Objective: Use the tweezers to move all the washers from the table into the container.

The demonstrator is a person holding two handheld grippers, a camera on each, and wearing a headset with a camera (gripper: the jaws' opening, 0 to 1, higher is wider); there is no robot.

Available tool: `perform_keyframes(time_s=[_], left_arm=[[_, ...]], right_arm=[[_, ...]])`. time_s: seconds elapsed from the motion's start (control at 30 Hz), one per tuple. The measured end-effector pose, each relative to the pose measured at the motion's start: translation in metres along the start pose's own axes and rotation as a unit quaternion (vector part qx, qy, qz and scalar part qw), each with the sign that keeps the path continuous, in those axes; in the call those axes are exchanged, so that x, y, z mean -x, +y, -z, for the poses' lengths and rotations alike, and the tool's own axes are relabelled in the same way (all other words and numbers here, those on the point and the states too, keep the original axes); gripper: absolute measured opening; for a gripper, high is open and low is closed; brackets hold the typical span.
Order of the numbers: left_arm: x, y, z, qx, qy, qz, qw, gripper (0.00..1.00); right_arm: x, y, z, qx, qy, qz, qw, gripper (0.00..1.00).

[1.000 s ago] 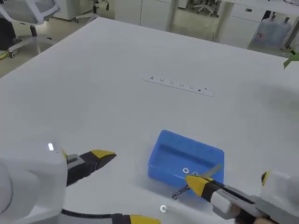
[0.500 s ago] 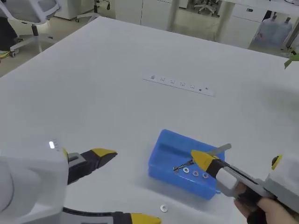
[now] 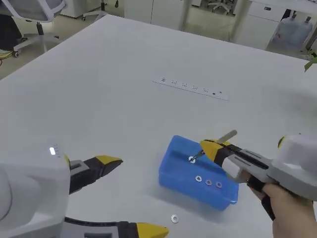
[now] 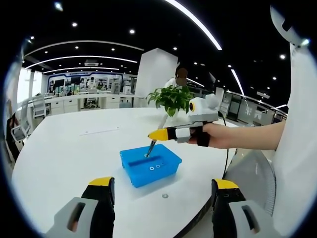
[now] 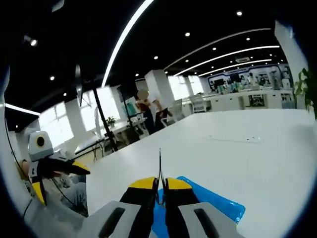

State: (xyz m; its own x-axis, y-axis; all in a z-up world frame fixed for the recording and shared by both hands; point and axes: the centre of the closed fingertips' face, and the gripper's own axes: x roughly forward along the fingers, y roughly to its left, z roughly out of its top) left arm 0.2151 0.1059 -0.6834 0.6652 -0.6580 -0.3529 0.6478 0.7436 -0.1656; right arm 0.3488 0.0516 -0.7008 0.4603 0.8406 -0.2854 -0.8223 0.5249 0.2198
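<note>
Tweezers (image 3: 197, 155) of thin metal pinched in right gripper (image 5: 159, 182) over blue rectangular plastic container (image 3: 173, 169), left gripper (image 4: 158, 191) wide; head view shows metal ring washer (image 3: 174, 218) at container's 7 o'clock, jaw-blocked in right gripper view.

The white table (image 3: 99, 74) carried a power strip (image 3: 190, 88) mid-table, a blue container (image 3: 171, 173), and one washer (image 3: 174, 218) nearer the edge.

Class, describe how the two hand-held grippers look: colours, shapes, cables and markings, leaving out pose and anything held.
Both the left gripper and the right gripper have pale grey-white bodies and black, tapering jaws capped in yellow. A small light glows on the left one's housing; a black cable hangs from the right.
</note>
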Motion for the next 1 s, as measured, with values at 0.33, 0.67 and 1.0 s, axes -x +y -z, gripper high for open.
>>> perform_keyframes(time_s=[0.33, 0.67, 1.0], left_arm=[[0.003, 0.003, 0.003, 0.004, 0.002, -0.005, 1.0, 0.81], [0.005, 0.005, 0.003, 0.006, 0.002, -0.009, 0.9999, 0.81], [0.004, 0.004, 0.003, 0.004, 0.004, -0.007, 1.0, 0.8]], right_arm=[[-0.018, -0.013, 0.032, 0.02, 0.06, 0.005, 0.998, 0.03], [-0.023, -0.022, 0.05, 0.039, 0.095, 0.006, 0.9947, 0.03], [-0.024, -0.024, 0.062, 0.053, 0.104, 0.009, 0.9931, 0.03]])
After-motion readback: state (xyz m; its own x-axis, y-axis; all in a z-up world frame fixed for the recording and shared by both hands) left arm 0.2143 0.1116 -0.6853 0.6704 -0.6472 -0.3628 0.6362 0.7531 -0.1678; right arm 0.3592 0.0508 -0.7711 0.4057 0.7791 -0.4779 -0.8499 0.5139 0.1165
